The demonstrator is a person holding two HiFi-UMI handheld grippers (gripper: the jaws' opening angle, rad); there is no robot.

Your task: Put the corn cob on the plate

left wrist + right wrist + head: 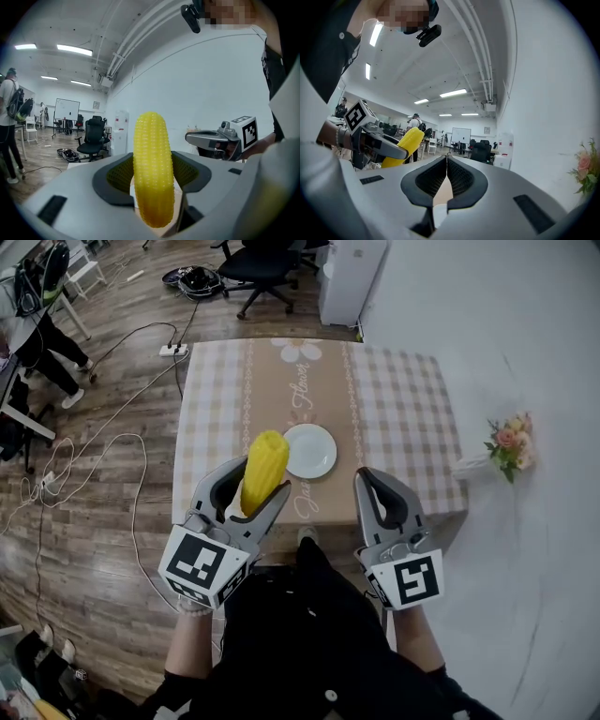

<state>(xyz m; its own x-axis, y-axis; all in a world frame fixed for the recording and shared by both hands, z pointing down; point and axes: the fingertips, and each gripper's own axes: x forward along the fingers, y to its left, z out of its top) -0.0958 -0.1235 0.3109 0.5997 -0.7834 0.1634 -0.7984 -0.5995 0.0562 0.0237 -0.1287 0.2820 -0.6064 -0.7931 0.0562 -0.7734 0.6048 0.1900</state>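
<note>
Left gripper [260, 480] is held out in front of the person's torso over the near edge of the table [403, 418], jaws pointing forward; its jaws pinch the corn cob [263, 470] about mid-length, cob standing nearly upright with its top tilted slightly right, in the air just left of the plate [314, 451]; plate sits on the beige centre strip toward the table's near edge; right gripper [375, 482] is level beside the left, apart from it, also pointing forward; its jaws are pressed together on nothing.
</note>
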